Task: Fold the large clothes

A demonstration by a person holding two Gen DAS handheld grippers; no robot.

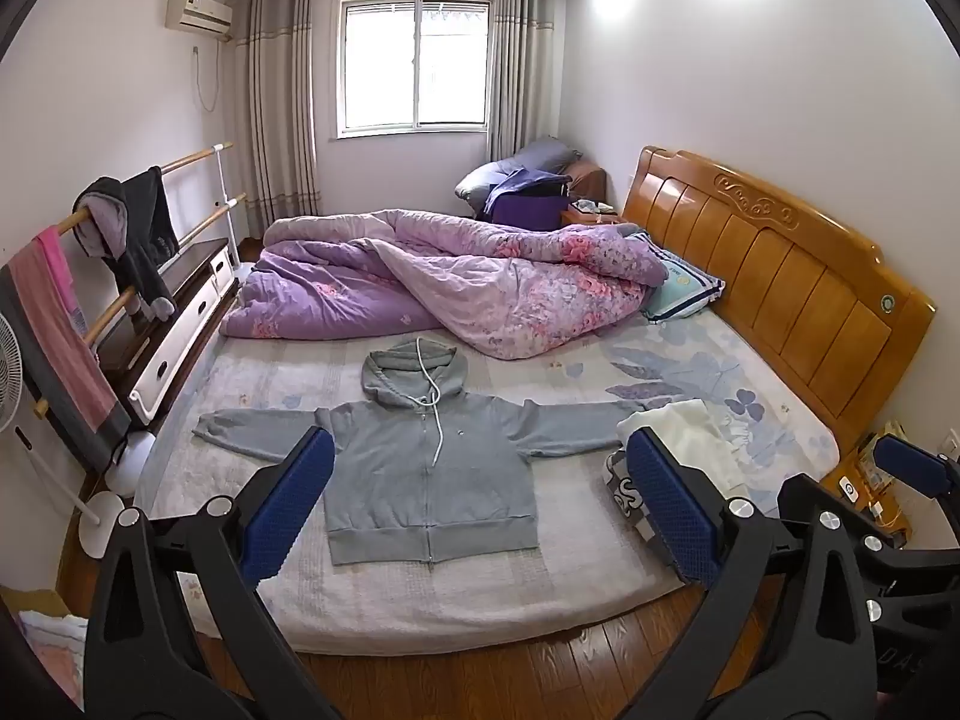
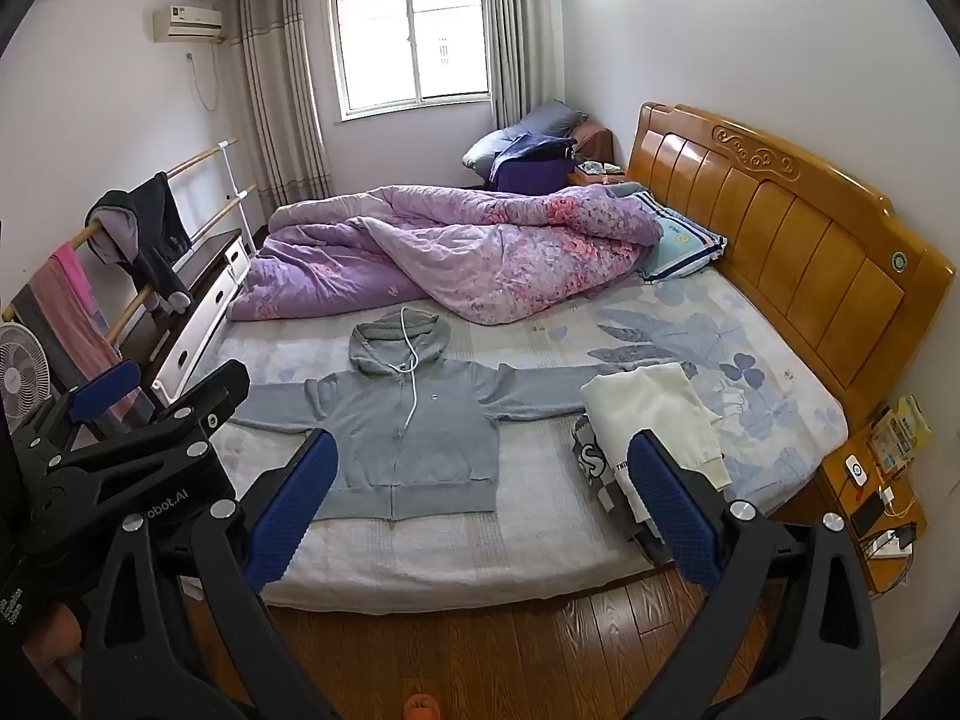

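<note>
A grey zip hoodie (image 1: 429, 468) lies flat, front up, on the bed, with both sleeves spread out, the hood at the far end and a white drawstring down its chest. It also shows in the right wrist view (image 2: 414, 444). My left gripper (image 1: 477, 450) is open and empty, held in the air above the bed's near edge. My right gripper (image 2: 480, 453) is open and empty too, a little to the right of the left one, which shows at this view's left edge (image 2: 150, 396).
A cream folded garment (image 2: 651, 414) lies on a patterned one at the hoodie's right sleeve. A rumpled purple floral quilt (image 1: 456, 282) covers the bed's far half. A wooden headboard (image 1: 780, 264) stands on the right, a clothes rail (image 1: 120, 252) and fan on the left, a bedside table (image 2: 870, 498) at the near right.
</note>
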